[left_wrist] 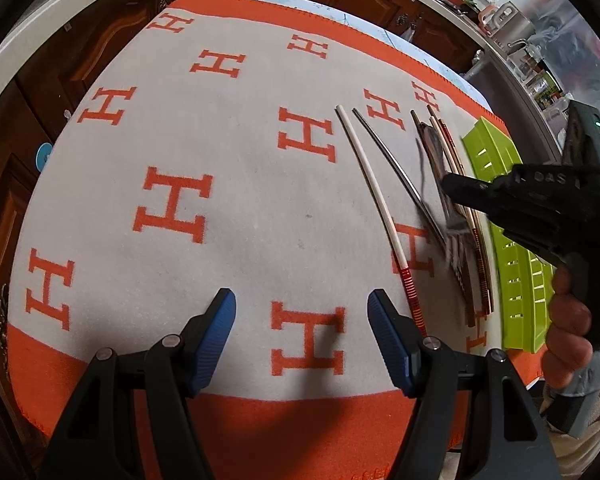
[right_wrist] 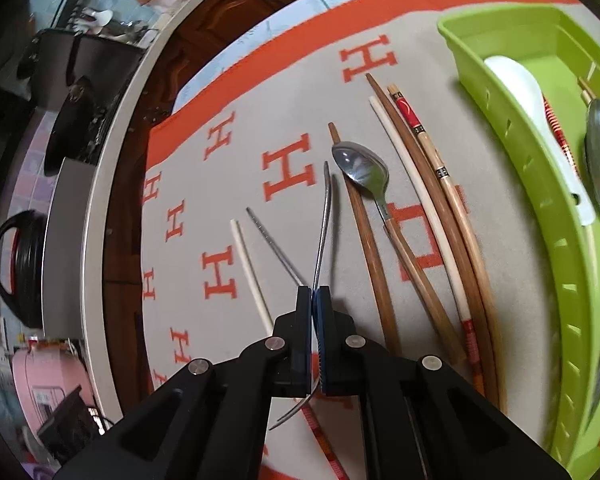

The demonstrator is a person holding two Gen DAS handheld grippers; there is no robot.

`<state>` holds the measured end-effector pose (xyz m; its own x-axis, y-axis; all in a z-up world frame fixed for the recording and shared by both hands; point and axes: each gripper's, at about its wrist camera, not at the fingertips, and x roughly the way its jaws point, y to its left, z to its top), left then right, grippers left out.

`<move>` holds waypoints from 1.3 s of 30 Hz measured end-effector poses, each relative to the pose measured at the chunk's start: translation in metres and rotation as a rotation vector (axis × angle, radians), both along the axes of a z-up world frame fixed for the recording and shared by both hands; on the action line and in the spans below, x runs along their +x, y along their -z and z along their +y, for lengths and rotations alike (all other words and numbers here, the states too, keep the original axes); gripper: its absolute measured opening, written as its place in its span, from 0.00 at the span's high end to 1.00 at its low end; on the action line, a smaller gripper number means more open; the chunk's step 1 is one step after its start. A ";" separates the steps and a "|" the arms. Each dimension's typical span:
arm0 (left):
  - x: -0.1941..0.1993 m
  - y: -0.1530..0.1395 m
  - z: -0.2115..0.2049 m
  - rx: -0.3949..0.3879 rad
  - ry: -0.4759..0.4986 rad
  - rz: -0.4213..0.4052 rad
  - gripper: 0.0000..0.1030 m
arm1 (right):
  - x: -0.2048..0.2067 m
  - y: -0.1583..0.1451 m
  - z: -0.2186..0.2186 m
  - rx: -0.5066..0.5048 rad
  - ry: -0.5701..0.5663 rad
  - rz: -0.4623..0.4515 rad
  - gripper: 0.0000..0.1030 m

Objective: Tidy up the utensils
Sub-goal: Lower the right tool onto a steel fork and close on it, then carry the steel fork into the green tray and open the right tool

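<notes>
My right gripper [right_wrist: 315, 300] clamps 1 thin metal chopstick [right_wrist: 325, 216], its tip projecting ahead of the jaws. My left gripper [left_wrist: 302, 308] stands wide, white red-banded chopstick [left_wrist: 374, 196] just right of them.

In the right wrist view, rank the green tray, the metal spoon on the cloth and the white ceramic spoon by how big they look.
1. Green plastic slotted tray, by far.
2 and 3. White ceramic spoon in the tray and metal spoon lying on the cloth: they look alike, so no ranking.
</notes>
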<state>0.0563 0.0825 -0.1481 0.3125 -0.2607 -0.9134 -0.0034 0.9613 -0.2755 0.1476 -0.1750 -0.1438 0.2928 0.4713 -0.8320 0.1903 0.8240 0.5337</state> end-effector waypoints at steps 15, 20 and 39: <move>0.038 -0.034 -0.064 0.015 0.163 -0.070 0.35 | -0.071 -0.070 -0.103 -0.151 0.037 -0.122 0.98; 0.063 -0.040 -0.091 -0.008 0.208 -0.075 0.39 | -0.084 -0.076 -0.146 -0.352 0.059 -0.122 0.98; 0.126 0.000 -0.143 -0.209 0.180 0.163 0.78 | -0.100 -0.070 -0.164 -0.388 0.033 -0.122 0.95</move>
<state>0.1822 -0.0609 -0.1479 0.0981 -0.4862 -0.8683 0.1013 0.8729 -0.4773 0.0471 -0.3394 -0.0737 0.4103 0.1181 -0.9043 0.1746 0.9631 0.2050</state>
